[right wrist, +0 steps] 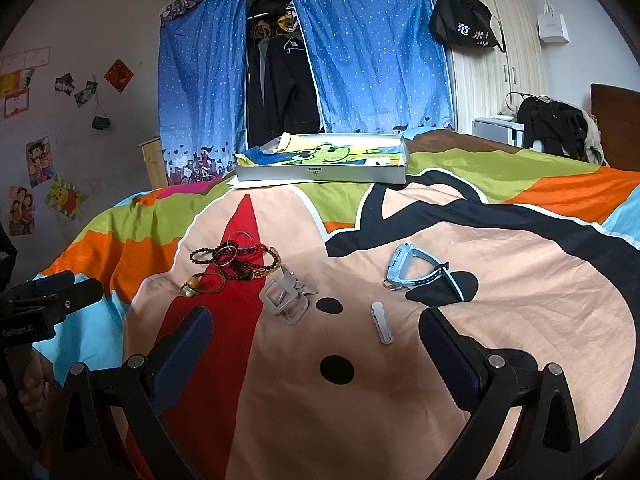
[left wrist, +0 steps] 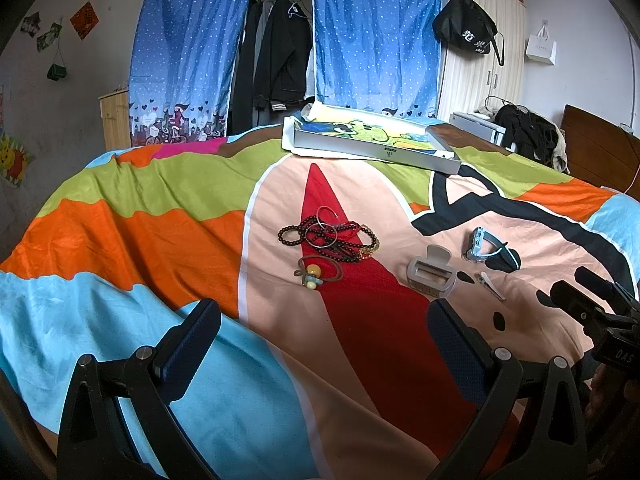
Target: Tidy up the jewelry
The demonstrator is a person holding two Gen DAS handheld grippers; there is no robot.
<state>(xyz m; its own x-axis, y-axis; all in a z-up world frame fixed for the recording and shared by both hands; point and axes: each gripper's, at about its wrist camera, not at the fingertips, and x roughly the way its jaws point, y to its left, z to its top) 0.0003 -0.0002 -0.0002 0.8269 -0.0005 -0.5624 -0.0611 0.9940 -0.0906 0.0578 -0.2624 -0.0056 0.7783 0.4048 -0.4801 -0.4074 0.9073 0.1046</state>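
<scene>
On the colourful bedspread lies a tangle of dark bead bracelets and thin bangles [left wrist: 330, 236] [right wrist: 236, 258]. Close by are a brown hair tie with a yellow bead [left wrist: 316, 271] [right wrist: 200, 283], a grey claw clip [left wrist: 432, 274] [right wrist: 286, 298], a small white hair clip [left wrist: 490, 280] [right wrist: 382, 322] and a light blue watch [left wrist: 486, 244] [right wrist: 416, 270]. A shallow white box [left wrist: 372, 154] [right wrist: 320, 174] with a cartoon lining sits at the far side. My left gripper [left wrist: 324, 324] is open, short of the hair tie. My right gripper [right wrist: 316, 332] is open, with the white clip between its fingers' lines.
The bed's edge drops off on the left toward a wall with pictures [right wrist: 36, 160]. Blue dotted curtains [left wrist: 360, 32] and hanging clothes stand behind the bed. A white wardrobe [left wrist: 480, 60] and a chair with dark clothes [left wrist: 528, 132] are at the right.
</scene>
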